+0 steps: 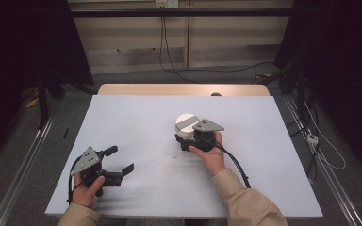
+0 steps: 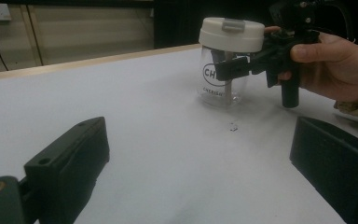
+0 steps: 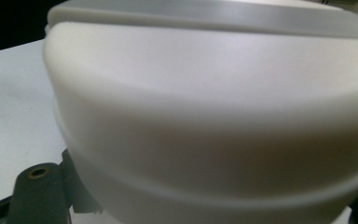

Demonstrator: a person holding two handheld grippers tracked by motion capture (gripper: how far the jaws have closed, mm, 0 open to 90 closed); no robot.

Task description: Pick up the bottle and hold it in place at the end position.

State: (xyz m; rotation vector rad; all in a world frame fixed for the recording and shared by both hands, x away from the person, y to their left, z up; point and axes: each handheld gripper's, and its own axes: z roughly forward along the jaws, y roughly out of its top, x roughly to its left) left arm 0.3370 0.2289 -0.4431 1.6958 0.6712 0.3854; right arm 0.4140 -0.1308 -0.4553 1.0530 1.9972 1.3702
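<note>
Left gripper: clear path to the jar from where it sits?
Probably yes: bare table lies between the open left gripper and the jar, though the right gripper already sits at its side.

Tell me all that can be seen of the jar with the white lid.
The jar stands upright on the white table, right of its middle. Its body looks like clear glass or plastic with dark printed letters; its cream lid, seemingly plastic, carries a grey strip. The right gripper has its jaws around the body just under the lid.

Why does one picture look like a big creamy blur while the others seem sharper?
Right gripper view: the clear jar's cream lid sits too close, so it blurs. Left gripper view: jar fairly sharp, near jaws soft. High view: dim, even light, dark surroundings, white table brightest.
</note>
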